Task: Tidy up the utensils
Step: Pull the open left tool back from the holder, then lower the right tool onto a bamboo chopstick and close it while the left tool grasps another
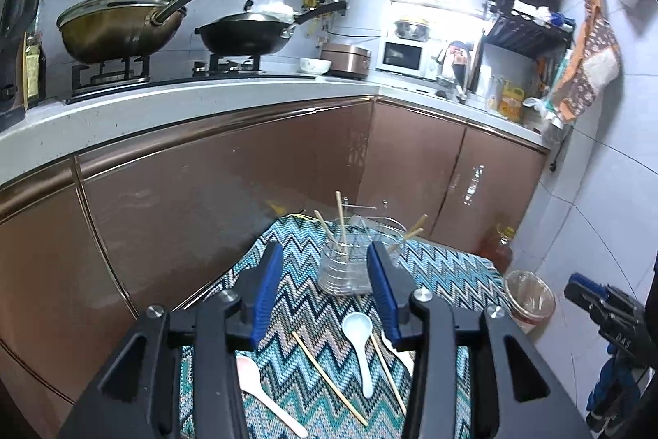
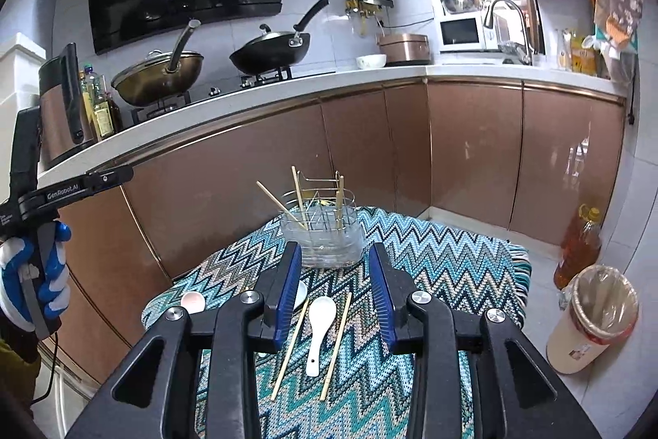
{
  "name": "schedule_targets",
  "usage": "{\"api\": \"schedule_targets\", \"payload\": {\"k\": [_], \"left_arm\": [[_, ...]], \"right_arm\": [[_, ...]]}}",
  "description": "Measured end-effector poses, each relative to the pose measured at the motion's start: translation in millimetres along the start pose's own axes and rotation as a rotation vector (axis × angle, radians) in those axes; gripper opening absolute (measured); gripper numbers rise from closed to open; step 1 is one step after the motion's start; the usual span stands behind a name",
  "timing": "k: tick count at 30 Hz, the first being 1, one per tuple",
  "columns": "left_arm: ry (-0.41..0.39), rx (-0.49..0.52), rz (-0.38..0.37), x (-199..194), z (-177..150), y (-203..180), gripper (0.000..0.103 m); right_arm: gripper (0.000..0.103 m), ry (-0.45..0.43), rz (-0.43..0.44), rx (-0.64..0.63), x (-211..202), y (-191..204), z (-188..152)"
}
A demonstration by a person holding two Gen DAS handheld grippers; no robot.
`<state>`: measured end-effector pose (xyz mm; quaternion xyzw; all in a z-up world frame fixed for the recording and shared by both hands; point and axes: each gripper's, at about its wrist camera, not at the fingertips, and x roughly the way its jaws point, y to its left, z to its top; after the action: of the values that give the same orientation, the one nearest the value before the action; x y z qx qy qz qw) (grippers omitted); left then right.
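Left gripper point(image 1: 325, 289) and right gripper point(image 2: 334, 289): both sets of jaws parted, nothing between the blue pads, each hovering above the zigzag-patterned cloth point(image 2: 432, 266). Landmark: the clear utensil holder point(image 2: 323, 239), standing at the cloth's far end and already containing several chopsticks leaning at angles. Nearer the cameras than the holder lie a white ceramic-style soup spoon point(image 2: 318, 332) flanked by 2 loose bamboo chopsticks point(image 2: 290, 348); a pink spoon point(image 2: 193, 301) lies to the holder's near left. Handling, as judged: the chopsticks are light, stiff and thin, lying flat on soft cloth, so a pinch near mid-length should serve; the white spoon looks smooth and breakable, best taken by its handle. Obscured: a second white spoon point(image 1: 397, 350) is largely hidden behind the jaw in both views; the holder's wire insert and inner compartments are hard to resolve; the table beneath the cloth is not visible.
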<state>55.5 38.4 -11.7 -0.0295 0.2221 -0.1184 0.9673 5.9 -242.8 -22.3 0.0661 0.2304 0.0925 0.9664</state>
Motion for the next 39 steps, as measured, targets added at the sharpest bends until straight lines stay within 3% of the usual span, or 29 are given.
{"api": "schedule_targets", "payload": {"k": [11, 21, 32, 39], "left_arm": [[-0.034, 0.075, -0.046, -35, -10, -1, 0.050], [0.008, 0.062, -0.047, -19, -16, 32, 0.050], [0.184, 0.009, -0.128, 53, -37, 41, 0.050], [0.379, -0.053, -0.171, 123, -65, 26, 0.050]], "right_arm": [[0.038, -0.051, -0.055, -0.036, -43, 26, 13], [0.040, -0.021, -0.058, -0.054, -22, 47, 19], [0.040, 0.086, -0.050, -0.005, 34, 26, 4], [0.040, 0.186, -0.012, 0.033, 86, 6, -6]]}}
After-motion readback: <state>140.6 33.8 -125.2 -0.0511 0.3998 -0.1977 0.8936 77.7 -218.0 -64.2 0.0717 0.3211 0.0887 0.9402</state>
